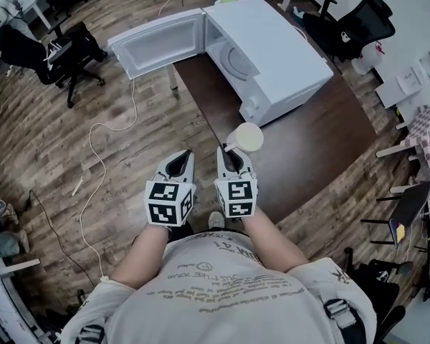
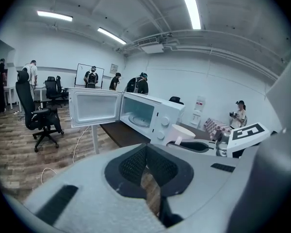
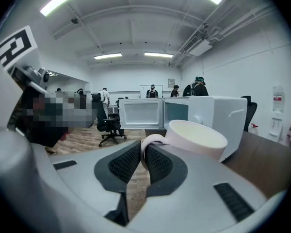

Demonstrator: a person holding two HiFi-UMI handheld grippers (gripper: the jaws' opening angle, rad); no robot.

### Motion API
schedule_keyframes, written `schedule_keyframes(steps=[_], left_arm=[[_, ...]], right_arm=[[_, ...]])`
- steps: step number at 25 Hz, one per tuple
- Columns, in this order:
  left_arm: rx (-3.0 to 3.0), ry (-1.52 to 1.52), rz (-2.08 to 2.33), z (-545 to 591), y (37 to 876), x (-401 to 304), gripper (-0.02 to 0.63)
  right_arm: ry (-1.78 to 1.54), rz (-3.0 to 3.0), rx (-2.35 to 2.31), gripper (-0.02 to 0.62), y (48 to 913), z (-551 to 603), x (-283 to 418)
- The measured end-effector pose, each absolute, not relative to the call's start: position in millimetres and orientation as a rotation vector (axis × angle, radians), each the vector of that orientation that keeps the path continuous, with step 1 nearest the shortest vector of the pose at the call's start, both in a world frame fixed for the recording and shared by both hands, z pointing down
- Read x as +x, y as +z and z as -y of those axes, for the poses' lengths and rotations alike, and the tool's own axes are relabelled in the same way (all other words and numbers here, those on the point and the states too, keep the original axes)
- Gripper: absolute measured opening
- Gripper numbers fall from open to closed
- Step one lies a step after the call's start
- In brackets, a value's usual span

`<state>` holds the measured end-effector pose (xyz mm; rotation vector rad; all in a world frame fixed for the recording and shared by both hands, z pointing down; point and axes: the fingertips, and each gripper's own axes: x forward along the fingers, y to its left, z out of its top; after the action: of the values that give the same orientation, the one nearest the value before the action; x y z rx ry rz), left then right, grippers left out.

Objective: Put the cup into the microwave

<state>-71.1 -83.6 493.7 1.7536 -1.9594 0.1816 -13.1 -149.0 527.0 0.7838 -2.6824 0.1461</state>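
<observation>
A cream cup (image 1: 246, 137) hangs in the air in front of the white microwave (image 1: 272, 49), below its control panel. My right gripper (image 1: 229, 149) is shut on the cup's handle. In the right gripper view the handle loop sits pinched between the pads, and the cup (image 3: 196, 139) stands upright just beyond my right gripper (image 3: 143, 154). The microwave's door (image 1: 158, 43) is swung wide open to the left, and the cavity with its round turntable shows. My left gripper (image 1: 178, 162) is beside the right one, shut, with nothing in it.
The microwave stands on a dark brown table (image 1: 322, 135) above a wooden floor. A white cable (image 1: 93, 149) trails over the floor at the left. Black office chairs (image 1: 64, 49) stand at the far left and another chair (image 1: 358, 20) behind the table. Several people stand far back.
</observation>
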Motion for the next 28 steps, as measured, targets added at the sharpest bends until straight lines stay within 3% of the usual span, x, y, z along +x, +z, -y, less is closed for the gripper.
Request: schedule_keyframes(steps=[18, 28], left_arm=[[1.893, 0.123, 1.941, 64, 463, -208, 0.014], [1.987, 0.083, 1.841, 49, 463, -246, 0.014]], right_arm=[[0.036, 2.688, 0.896, 0.04, 473, 129, -149], [0.033, 2.644, 1.03, 0.04, 469, 117, -181]])
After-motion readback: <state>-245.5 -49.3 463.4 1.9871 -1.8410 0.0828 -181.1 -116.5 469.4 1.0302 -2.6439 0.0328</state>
